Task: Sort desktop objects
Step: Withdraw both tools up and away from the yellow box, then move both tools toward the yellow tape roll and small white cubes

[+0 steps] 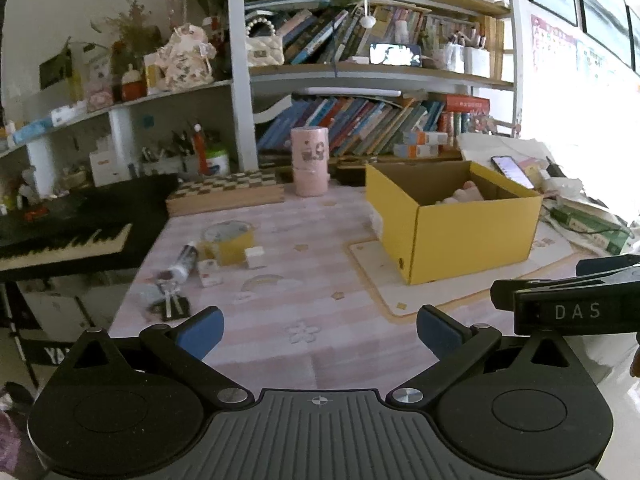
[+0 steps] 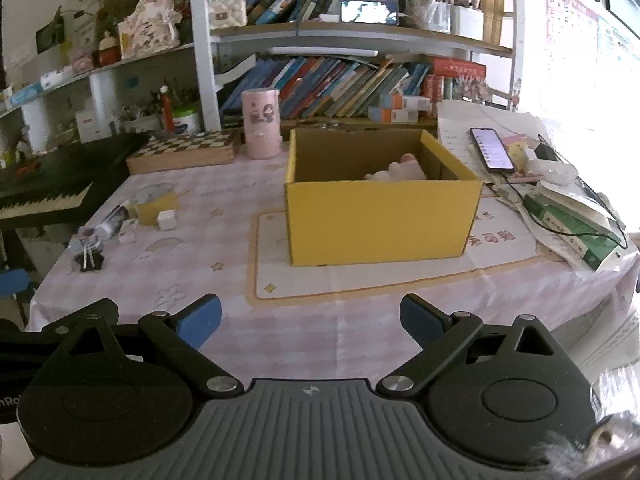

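Note:
A yellow cardboard box (image 1: 472, 232) (image 2: 380, 220) stands open on a mat, with pink soft items (image 2: 396, 171) inside. At the table's left lies a cluster: a yellow tape roll (image 1: 228, 240) (image 2: 154, 202), a small white cube (image 1: 255, 257) (image 2: 167, 219), a dark tube (image 1: 185, 260) (image 2: 113, 219), a small white box (image 1: 210, 273) and a black binder clip (image 1: 172, 306) (image 2: 90, 260). My left gripper (image 1: 319, 334) is open near the front edge, nothing between its blue pads. My right gripper (image 2: 310, 318) is open too, facing the box, and its body shows at the left view's right edge (image 1: 568, 304).
A pink cylinder (image 1: 310, 160) (image 2: 261, 123) and a chequered wooden board (image 1: 226, 192) stand at the back. A keyboard (image 1: 64, 236) lies left of the table. A phone (image 2: 491, 149), cables and green books (image 2: 572, 226) crowd the right side. Bookshelves rise behind.

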Demonstrator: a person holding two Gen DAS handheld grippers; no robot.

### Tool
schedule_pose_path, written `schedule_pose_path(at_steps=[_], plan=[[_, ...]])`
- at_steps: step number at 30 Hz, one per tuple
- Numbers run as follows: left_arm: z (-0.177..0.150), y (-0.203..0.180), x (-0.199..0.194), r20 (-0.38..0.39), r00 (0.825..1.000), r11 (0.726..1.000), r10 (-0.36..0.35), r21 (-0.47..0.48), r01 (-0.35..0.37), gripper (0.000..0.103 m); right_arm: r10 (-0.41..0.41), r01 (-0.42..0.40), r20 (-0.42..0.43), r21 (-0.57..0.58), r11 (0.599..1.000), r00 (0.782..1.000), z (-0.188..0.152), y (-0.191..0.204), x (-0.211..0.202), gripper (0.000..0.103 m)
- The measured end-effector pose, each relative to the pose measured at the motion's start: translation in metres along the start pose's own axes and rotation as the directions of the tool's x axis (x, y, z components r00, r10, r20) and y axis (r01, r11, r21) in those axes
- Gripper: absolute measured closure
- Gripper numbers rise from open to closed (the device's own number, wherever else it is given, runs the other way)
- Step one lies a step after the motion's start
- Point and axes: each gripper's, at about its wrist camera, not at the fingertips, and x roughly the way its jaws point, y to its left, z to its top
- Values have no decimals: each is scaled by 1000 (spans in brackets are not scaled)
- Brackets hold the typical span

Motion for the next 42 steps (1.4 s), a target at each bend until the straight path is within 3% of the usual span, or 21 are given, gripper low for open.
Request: schedule_pose_path(at_steps=[15, 23, 28, 42], plan=[[-21, 46, -23, 9, 1000, 997, 28, -74, -28, 0, 95, -96, -6, -54, 994, 995, -6, 48, -3, 7], [-34, 76, -25, -53, 999, 982, 3, -188, -13, 0, 152, -153, -18, -99, 983, 988, -8, 75, -1, 6], [-38, 87, -31, -58, 998, 979, 29, -201, -40, 0, 175, -177, -30, -93, 980, 984, -10, 84, 1, 0], [-46, 107, -36, -74, 996, 978, 41, -202, -55, 0, 184, -195, -87, -152, 969, 979, -15, 116, 8, 0]])
